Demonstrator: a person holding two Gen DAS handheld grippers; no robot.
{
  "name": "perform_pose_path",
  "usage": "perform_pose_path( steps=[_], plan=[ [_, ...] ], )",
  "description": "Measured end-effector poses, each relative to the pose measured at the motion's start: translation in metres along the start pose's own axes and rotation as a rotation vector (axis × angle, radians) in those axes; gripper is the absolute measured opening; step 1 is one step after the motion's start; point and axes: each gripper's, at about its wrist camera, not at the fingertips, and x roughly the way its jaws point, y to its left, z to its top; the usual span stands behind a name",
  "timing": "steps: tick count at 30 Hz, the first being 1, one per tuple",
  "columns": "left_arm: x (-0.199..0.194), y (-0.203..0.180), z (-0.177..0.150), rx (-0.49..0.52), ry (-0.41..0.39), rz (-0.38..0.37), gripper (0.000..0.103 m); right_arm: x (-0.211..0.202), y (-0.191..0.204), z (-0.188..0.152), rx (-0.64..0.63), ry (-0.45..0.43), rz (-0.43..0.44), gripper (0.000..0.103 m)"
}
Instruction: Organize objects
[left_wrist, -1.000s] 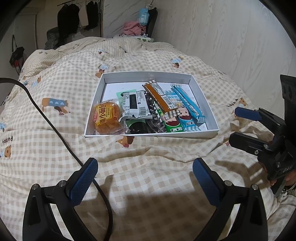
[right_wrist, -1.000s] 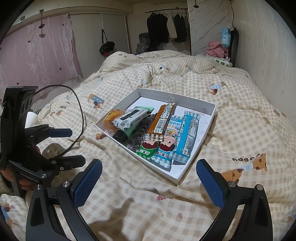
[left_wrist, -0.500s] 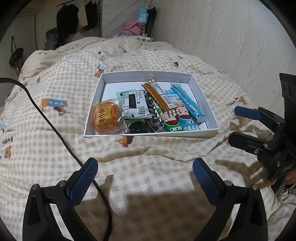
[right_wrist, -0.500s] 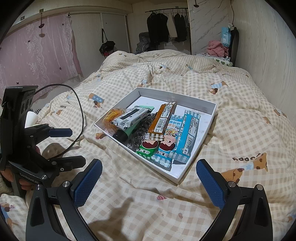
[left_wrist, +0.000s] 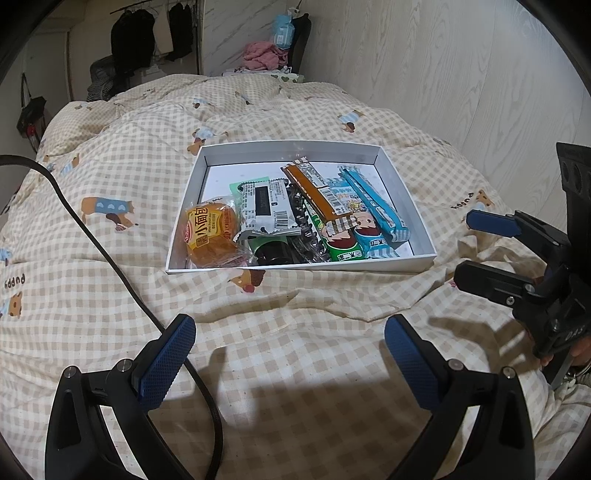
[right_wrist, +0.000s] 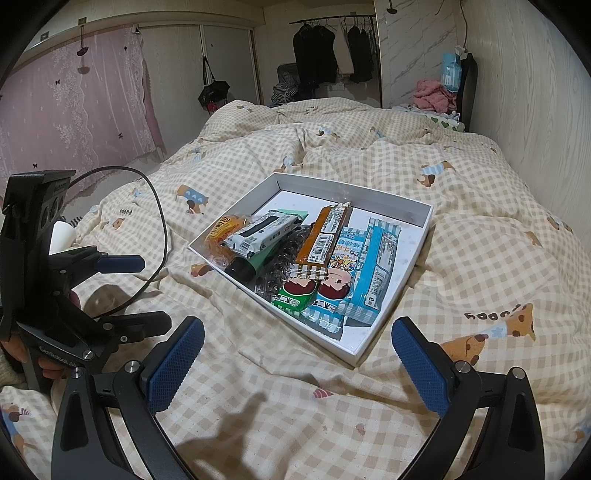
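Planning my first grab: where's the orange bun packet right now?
In the left wrist view, the orange bun packet lies in the white box's near-left corner, touching the white-and-black wrapper on its right.

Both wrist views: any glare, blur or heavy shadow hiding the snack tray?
Left wrist view: the white tray is sharp and evenly lit, with slight sheen on the bun wrapper; the left hand-held gripper casts soft shadows on the checked quilt, short of the tray. Right wrist view: same sharpness; the right hand-held gripper likewise; strong fisheye bending and black corners in both.
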Motion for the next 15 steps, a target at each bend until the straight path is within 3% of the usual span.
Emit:
perform_pose_path(
  steps=[15],
  plan=[
    [0.0002,-0.0011,0.0004,0.002,0.001,-0.003,0.102,0.0001,0.0000,0.0003,0.000,0.001,0.001,0.102]
  ],
)
